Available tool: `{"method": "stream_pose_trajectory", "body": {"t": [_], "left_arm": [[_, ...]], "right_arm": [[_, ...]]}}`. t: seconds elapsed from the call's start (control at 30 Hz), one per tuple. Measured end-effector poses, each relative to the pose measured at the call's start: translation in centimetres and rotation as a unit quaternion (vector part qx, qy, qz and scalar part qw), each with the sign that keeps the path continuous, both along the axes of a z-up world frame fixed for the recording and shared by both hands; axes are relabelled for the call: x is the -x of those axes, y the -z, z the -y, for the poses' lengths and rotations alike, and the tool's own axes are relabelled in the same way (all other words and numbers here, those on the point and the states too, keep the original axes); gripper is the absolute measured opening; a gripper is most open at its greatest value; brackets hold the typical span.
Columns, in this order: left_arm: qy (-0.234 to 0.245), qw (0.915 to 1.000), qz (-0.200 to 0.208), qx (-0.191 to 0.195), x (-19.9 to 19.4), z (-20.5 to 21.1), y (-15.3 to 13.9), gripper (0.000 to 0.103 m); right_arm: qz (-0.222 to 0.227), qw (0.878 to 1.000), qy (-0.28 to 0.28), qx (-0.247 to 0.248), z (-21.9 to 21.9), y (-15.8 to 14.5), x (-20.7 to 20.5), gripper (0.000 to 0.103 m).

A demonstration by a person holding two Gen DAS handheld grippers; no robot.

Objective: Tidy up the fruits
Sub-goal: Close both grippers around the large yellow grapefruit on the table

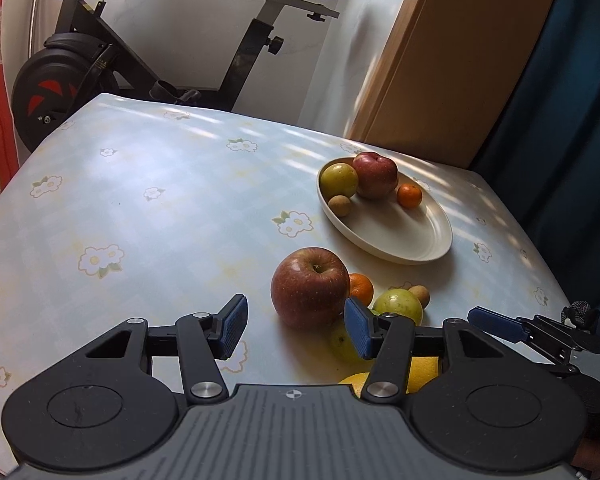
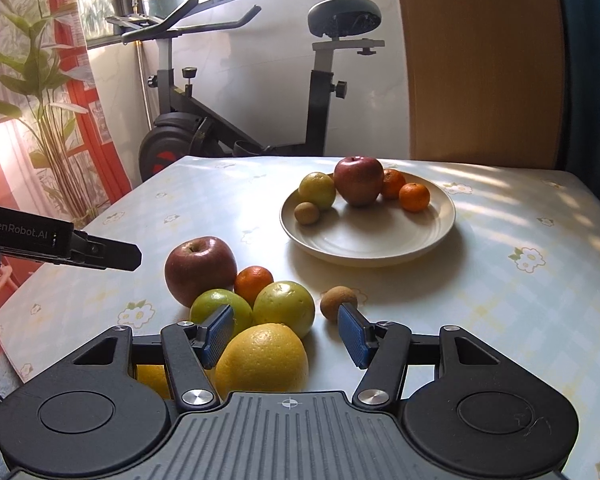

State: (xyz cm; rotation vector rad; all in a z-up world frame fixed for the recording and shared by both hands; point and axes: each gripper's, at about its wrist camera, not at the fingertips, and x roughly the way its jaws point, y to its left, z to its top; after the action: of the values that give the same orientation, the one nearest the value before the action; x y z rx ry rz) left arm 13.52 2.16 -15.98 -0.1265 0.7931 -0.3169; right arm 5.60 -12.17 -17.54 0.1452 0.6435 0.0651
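Both grippers are released and hold nothing. The left gripper (image 1: pixel 296 330) hovers near the loose apple (image 1: pixel 310 286), the right gripper (image 2: pixel 286 332) over the lemon (image 2: pixel 262 360). The plate (image 2: pixel 380 244), at one o'clock, likely collects the fruits.

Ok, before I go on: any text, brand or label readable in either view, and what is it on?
"GenRobot.AI": white letters on the side of the left gripper, seen in the right wrist view.
The yellow mark on the exercise bike frame is too small to read.
No stickers or labels show on the fruit or the plate.
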Motion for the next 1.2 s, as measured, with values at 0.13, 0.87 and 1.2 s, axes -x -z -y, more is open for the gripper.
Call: {"method": "stream_pose_trajectory", "body": {"t": [0.13, 0.87, 1.2], "left_arm": [[-0.005, 0.9999, 0.009, -0.003, 0.7, 0.0, -0.1, 0.056], [0.005, 1.0000, -0.007, 0.003, 1.1, 0.4, 0.3, 0.054], [0.033, 0.9994, -0.012, 0.006, 0.0, 1.0, 0.3, 0.049]], "right_arm": [[-0.010, 1.000, -0.005, -0.009, -0.1, 0.8, 0.6, 0.054], [-0.048, 0.996, -0.041, -0.056, -0.4, 2.2, 1.0, 0.056], [-0.038, 0.998, -0.047, -0.028, 0.3, 1.8, 0.5, 0.050]]}}
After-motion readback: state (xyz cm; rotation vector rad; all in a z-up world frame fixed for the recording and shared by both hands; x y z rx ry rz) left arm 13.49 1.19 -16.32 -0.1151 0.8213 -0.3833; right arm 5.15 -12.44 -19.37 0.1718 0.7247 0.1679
